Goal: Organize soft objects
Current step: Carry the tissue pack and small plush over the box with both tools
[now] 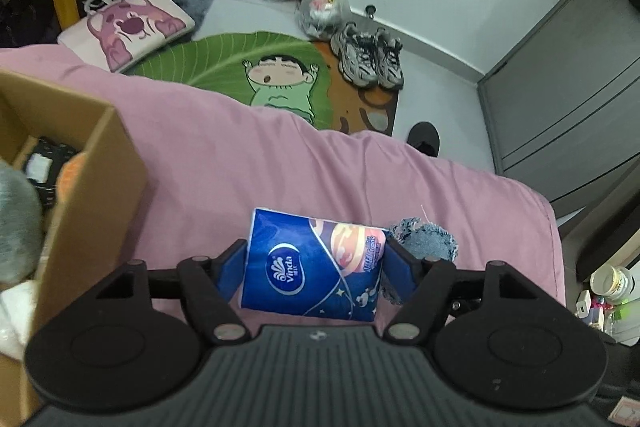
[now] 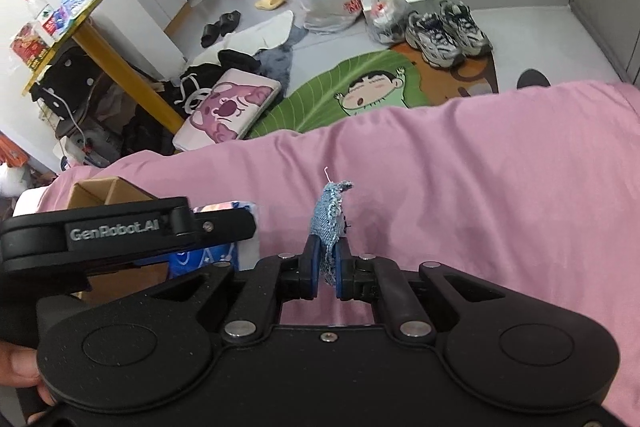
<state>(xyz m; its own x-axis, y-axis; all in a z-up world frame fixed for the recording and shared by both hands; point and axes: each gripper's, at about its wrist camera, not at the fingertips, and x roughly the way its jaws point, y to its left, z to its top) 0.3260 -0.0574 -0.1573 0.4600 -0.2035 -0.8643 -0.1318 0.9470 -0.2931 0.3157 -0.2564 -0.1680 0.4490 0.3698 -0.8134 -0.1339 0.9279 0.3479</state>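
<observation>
1. The left gripper (image 1: pixel 316 259) clamps a blue tissue pack (image 1: pixel 312 267) above the pink bedcover (image 1: pixel 224 155), beside the cardboard box (image 1: pixel 92 195).
2. The right gripper (image 2: pixel 329 263) pinches a frayed denim scrap (image 2: pixel 330 223), held upright over the bedcover.

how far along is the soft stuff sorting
Partly done: the cardboard box already holds several soft items. In hand: the left gripper clamps a blue tissue pack, and the right gripper pinches a denim scrap. Left: getting both into the box; nothing else loose shows on the pink bedding.
</observation>
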